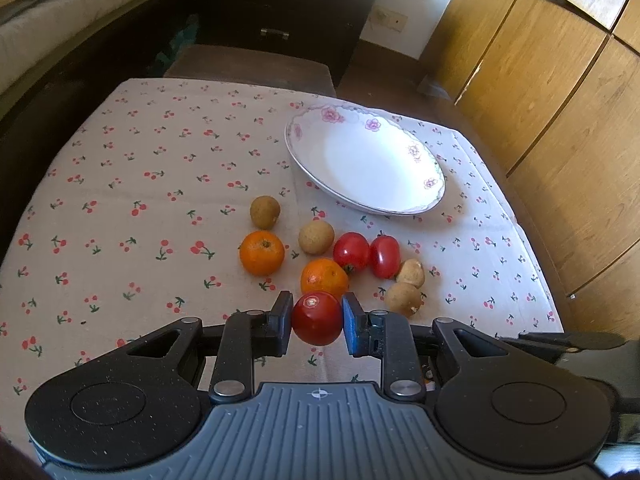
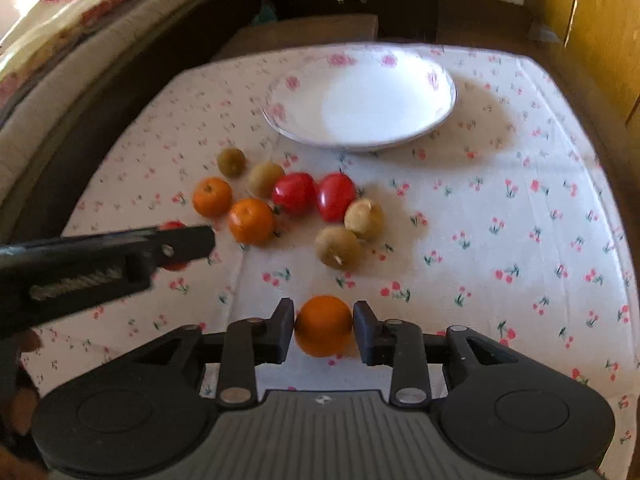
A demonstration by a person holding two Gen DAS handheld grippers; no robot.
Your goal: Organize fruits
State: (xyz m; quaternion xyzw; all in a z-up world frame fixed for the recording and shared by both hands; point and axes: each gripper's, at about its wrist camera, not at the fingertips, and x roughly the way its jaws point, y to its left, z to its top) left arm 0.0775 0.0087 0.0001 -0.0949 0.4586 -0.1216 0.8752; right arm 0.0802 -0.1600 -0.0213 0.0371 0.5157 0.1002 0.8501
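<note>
Surface cloth (image 1: 160, 184): pale beige, scattered red cherries on green stems. Plate (image 1: 424, 196) at 1 o'clock: white, pink flowers round rim. Left tongs (image 1: 317, 322): black, one blue pad, round glossy red tomato (image 1: 317, 318). Right tongs (image 2: 323, 326): black, round orange (image 2: 323, 325). Loose fruit: two oranges, two red tomatoes, four tan-brown ones. Wardrobe (image 1: 560, 80) at 2 o'clock: honey-brown wood.

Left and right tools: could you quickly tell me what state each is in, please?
Left tool: closed on a red tomato.
Right tool: closed on an orange.
</note>
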